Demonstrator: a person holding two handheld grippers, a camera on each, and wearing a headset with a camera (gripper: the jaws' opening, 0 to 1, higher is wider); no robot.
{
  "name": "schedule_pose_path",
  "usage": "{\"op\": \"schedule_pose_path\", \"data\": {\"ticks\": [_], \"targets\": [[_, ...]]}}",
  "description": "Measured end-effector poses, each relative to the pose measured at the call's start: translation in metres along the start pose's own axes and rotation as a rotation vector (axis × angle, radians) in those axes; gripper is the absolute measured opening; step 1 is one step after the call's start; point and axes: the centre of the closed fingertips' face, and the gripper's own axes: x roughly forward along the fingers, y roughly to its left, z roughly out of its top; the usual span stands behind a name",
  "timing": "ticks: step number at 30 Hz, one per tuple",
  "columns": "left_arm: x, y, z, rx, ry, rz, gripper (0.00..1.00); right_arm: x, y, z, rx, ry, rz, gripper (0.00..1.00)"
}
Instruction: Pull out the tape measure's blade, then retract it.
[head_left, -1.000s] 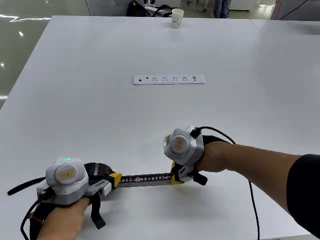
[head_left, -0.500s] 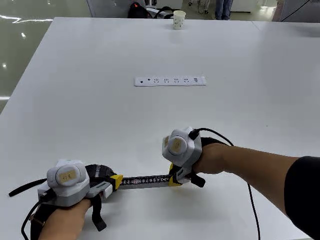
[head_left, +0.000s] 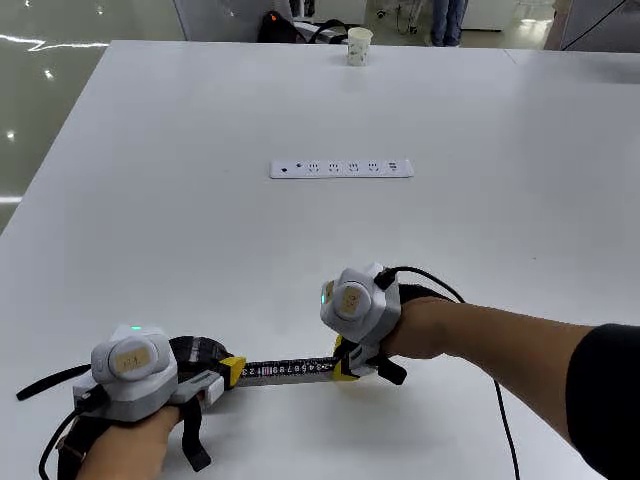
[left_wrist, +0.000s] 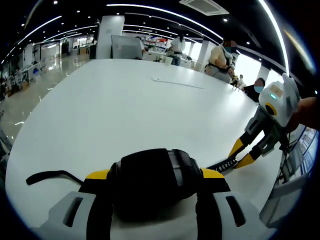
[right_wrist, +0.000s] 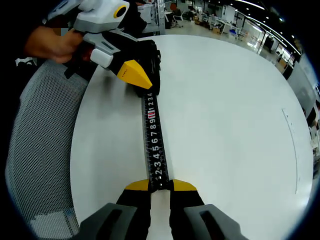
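Head view: white table (head_left: 200, 210), both grippers low at near edge. L gripper (head_left: 215, 372) sits at lower left, hand behind it. Its yellow-tipped jaws are clenched round the tape measure (head_left: 196, 352), a black case resting on the tabletop. In the left gripper view the case sits between the two jaws, one on each side, both touching it. A black strap (left_wrist: 50, 176) trails off the case to one side and lies flat on the table.

Blade (head_left: 290, 369) is out of the case, running flat along the table surface approx. straight to the R gripper (head_left: 345, 368). R gripper is tilted down, tips at table level, wrist and forearm coming in from the right. The right gripper view looks along the blade: both yellow tips are pinched on the blade's free end, one either side, no gap visible. Printed numerals are readable along the blade, w/ one red mark partway. At the far end, one yellow jaw of the L gripper sits just beside the case mouth.

Power strip (head_left: 341, 169), white, lies mid-table, well apart from both grippers. Paper cup (head_left: 358, 46) stands upright near the far edge. A black cable runs from the R gripper back along the forearm. Grey mesh chair (right_wrist: 40, 150) shows beside the table in the right gripper view.
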Motion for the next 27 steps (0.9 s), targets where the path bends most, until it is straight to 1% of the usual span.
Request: {"op": "schedule_pose_path", "data": {"ticks": [18,23,27], "targets": [[-0.001,0.0,0.0,-0.009,0.0,-0.004,0.63,0.003,0.001,0.009,0.005,-0.012,0.006,0.1],[-0.001,0.0,0.0,-0.01,0.001,-0.004,0.63,0.003,0.001,0.011,0.018,-0.015,0.009,0.1],[-0.001,0.0,0.0,-0.011,0.002,-0.004,0.63,0.005,0.001,0.012,0.011,-0.02,0.01,0.1]]}}
